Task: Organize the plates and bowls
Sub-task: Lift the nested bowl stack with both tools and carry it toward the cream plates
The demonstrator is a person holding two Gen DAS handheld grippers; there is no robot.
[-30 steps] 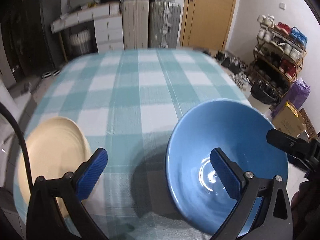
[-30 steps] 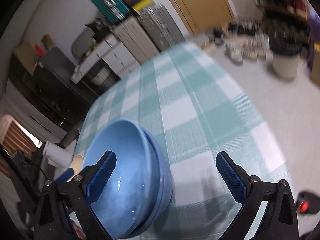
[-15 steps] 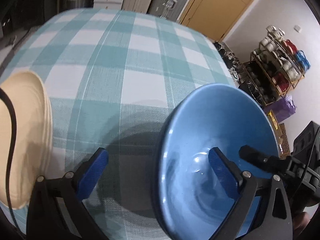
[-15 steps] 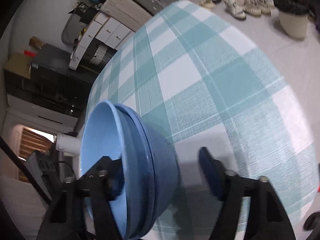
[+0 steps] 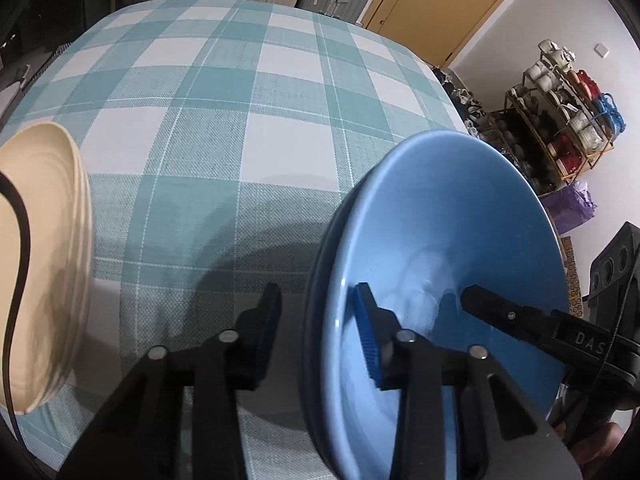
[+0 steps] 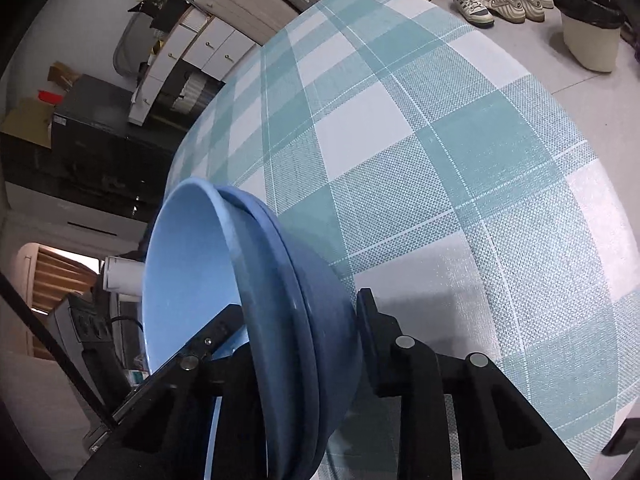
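Two nested blue bowls (image 5: 440, 240) sit near the front of the table with the teal checked cloth (image 5: 280, 100). My left gripper (image 5: 318, 334) straddles their left rim and its jaws are closing; the inner pad lies in the bowl, the outer pad stands a little off the wall. My right gripper (image 6: 296, 332) straddles the opposite rim of the bowls (image 6: 188, 248), closing, with its outer pad against the wall. One of its fingers (image 5: 500, 312) shows inside the bowl. A stack of cream plates (image 5: 44, 240) lies at the left.
The cloth (image 6: 440, 120) stretches bare beyond the bowls. A shoe rack (image 5: 568, 112) stands right of the table. On the floor are a bin (image 6: 592, 36) and shoes (image 6: 480, 4). White drawers (image 6: 208, 48) and suitcases line the far wall.
Both grippers dropped and tilted down onto the bowls. Their jaws went from wide open to nearly shut over opposite rims.
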